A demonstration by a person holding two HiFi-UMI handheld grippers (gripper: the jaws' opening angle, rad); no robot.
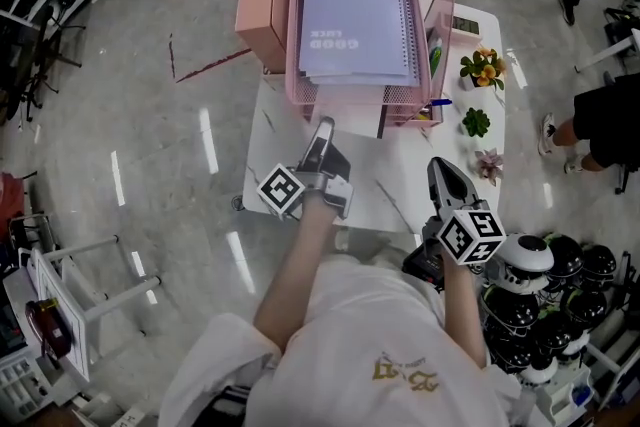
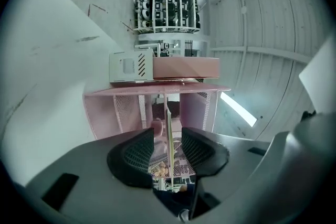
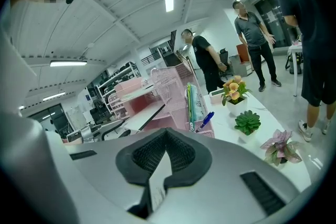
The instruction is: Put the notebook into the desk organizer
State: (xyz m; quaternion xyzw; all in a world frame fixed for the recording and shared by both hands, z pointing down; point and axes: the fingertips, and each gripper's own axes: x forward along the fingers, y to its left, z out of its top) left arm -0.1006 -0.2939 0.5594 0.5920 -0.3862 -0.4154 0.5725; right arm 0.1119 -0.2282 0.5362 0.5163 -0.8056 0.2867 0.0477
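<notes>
A lavender spiral notebook (image 1: 358,10) lies flat on the top tray of the pink mesh desk organizer (image 1: 300,85) at the far end of the white table (image 1: 395,190). My left gripper (image 1: 321,129) points at the organizer's front, just short of it. In the left gripper view its jaws (image 2: 168,139) stand apart, with a thin shelf edge of the organizer (image 2: 126,107) in line between them, untouched. My right gripper (image 1: 440,167) hovers over the table's near right part. Its tips (image 3: 167,134) meet, with nothing between them. The organizer (image 3: 170,86) is ahead and to its left.
A pink box (image 1: 262,0) stands against the organizer's left side, and pens (image 1: 435,55) fill its right compartment. Three small potted plants (image 1: 476,122) line the table's right edge. Several people stand beyond the table. Racks of black-and-white gear (image 1: 560,275) are at the right.
</notes>
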